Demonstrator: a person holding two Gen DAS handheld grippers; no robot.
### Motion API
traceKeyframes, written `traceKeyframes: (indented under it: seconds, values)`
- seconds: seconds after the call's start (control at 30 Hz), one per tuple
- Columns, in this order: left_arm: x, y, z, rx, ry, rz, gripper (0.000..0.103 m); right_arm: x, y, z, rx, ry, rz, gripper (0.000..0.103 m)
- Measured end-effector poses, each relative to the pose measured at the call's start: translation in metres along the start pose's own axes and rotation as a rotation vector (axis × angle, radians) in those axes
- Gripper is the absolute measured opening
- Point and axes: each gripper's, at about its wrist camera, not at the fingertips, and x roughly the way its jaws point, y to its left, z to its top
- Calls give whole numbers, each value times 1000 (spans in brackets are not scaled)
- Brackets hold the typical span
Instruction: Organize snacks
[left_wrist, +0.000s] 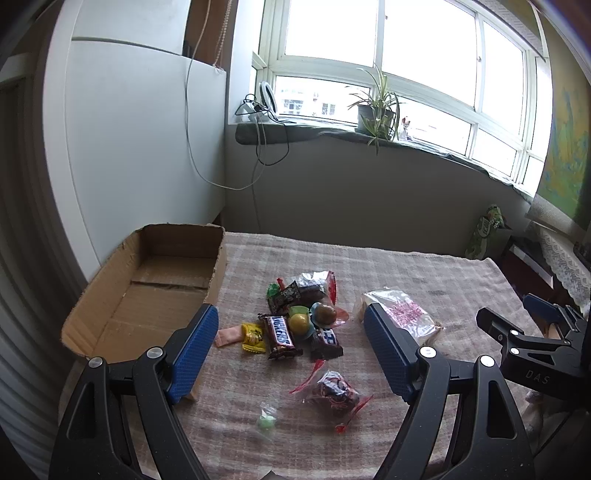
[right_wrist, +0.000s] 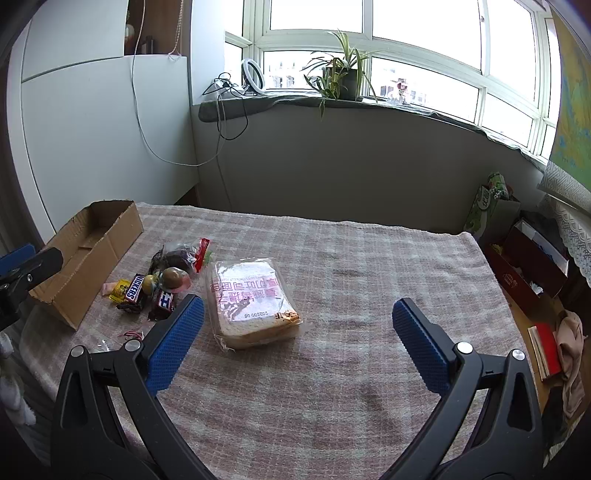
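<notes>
At frame centre a snack pile (left_wrist: 301, 321) lies on the table (left_wrist: 461, 280); an empty cardboard box (left_wrist: 147, 295) sits left, the left gripper (left_wrist: 291, 354) gaping wide below.

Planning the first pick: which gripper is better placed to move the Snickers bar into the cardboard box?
Left, probably. The left gripper is open with the Snickers bar between its fingers and the cardboard box beside it. The right gripper faces the bagged bread.
</notes>
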Motion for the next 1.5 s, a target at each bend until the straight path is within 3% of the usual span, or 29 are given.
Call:
traceKeyframes:
  seconds: [0.5, 0.77, 0.9, 1.1, 1.27, 1.33, 1.5]
  values:
    - [18, -5, -6, -3, 66, -66, 81, 21, -2, 1, -23, 54, 56, 103]
    - [34, -19, -9, -8, 130, -150, 81, 48, -16, 6, 20, 147, 219, 103]
    - [44, -29, -11, -11, 169, -201, 74, 68, -25, 9, 61, 215, 318, 103]
    - [62, -44, -15, -32, 241, -289, 65, 108, -41, 11, 158, 347, 463, 93]
    - [78, -55, -16, -44, 290, -335, 63, 134, -49, 11, 208, 415, 526, 90]
    - [85, -58, -16, -57, 313, -361, 61, 143, -50, 11, 232, 447, 557, 81]
    - [103, -67, -18, -82, 370, -402, 57, 159, -49, 14, 237, 494, 591, 73]
